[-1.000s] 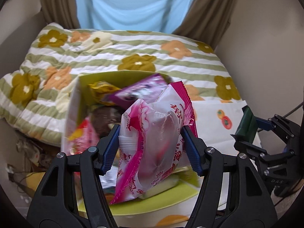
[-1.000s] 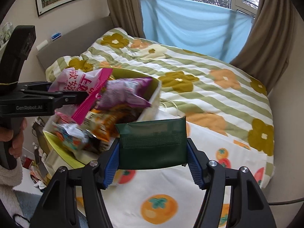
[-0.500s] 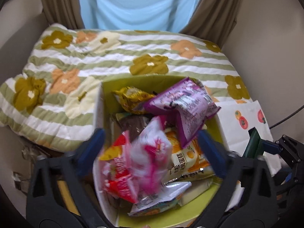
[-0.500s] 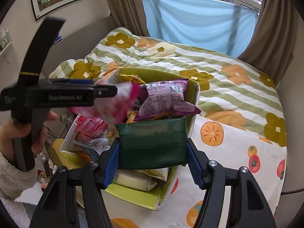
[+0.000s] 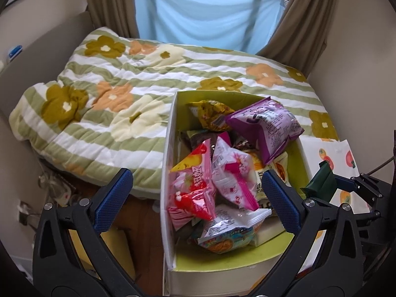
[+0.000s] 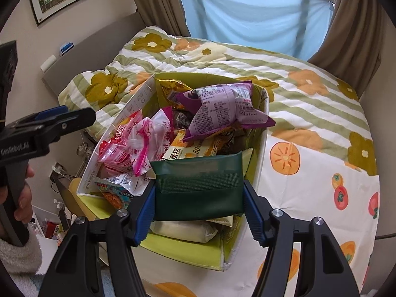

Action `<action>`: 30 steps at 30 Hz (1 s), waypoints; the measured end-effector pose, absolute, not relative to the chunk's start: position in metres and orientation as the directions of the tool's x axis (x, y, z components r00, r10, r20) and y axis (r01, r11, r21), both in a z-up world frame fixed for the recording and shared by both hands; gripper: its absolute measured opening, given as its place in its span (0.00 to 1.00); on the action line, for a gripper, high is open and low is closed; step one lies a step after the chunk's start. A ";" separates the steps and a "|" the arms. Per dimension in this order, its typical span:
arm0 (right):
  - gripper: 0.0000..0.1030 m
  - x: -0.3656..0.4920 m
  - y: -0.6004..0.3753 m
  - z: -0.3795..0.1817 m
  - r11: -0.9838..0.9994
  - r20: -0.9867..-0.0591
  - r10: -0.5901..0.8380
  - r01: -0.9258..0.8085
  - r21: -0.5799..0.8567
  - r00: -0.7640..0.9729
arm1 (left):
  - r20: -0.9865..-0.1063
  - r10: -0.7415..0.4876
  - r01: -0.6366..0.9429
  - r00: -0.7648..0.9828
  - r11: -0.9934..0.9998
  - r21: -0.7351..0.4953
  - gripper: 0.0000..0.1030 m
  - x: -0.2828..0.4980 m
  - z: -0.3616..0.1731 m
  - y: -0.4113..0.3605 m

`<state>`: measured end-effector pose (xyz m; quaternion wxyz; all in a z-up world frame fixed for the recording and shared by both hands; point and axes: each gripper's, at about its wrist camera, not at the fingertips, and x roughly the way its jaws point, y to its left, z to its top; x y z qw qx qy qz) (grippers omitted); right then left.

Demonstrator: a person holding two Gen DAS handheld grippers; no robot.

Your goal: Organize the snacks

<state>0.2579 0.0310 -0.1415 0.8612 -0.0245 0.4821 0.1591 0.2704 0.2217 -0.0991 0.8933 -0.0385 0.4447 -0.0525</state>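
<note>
- The green packet [image 6: 198, 185] sits clamped between my right gripper [image 6: 199, 204] pads, broad face toward the camera, held over the near end of the box [image 6: 262, 153].
- In the left view the packet shows at 3 o'clock, just past the box's right wall.
- The pink packet [image 5: 232, 173] lies in the box on top of the heap, beside a red-and-pink one at its 9 o'clock.
- A purple bag [image 5: 267, 126] rests at the pile's 1 o'clock, tilted against the far-right wall; a gold wrapper [image 5: 210, 113] lies at 12.
- My left gripper [image 5: 195, 203] stands wide, jaws having just opened, nothing between them; the left finger hangs outside the box wall.
- The box stands on the bed [image 5: 111, 94], its right side beside a fruit-print cloth [image 6: 309, 173].
</note>
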 end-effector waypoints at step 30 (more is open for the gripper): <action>0.98 0.152 -0.015 -0.052 0.984 -0.632 0.127 -0.179 -0.020 0.764 | -0.628 -0.105 0.087 0.771 0.994 -0.058 1.00 0.149 -0.032 0.156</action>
